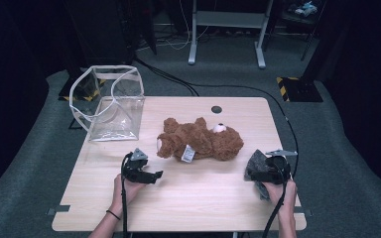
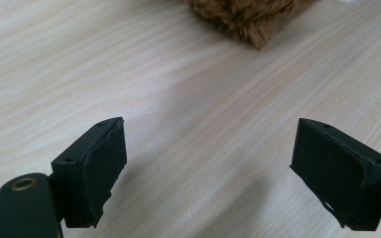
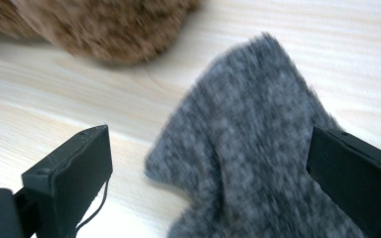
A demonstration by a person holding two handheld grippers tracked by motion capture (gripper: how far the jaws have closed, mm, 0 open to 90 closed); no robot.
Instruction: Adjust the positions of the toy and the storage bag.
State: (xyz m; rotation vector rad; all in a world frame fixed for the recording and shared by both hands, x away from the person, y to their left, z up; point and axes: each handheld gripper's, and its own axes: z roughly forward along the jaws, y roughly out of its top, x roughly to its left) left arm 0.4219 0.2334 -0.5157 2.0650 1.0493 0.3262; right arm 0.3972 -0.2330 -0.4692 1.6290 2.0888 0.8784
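A brown teddy bear (image 1: 200,139) of shaggy plush lies on its side near the middle of the desk (image 1: 188,198), a pale wood-grain top with rounded corners. A white label (image 1: 188,153) hangs from its near side, and a white-and-dark patch shows at the upper end of its head.

Just right of the bear, near the desk's right edge, a grey felt-like cloth (image 1: 257,166) with a fuzzy, mottled surface stands up in a peak. The right gripper (image 3: 213,188) is at it: in the right gripper view the jaws stand wide apart with the cloth rising between them, close to the right jaw; whether it touches cannot be told.

The left gripper (image 1: 141,170) sits in front of the bear's left end, its jaws released and spread over bare wood in the left gripper view, a tuft of brown fur beyond them.

At the far left corner a clear plastic bag (image 1: 110,101) with white-trimmed edges stands open. The near half of the desk between the hands is bare.
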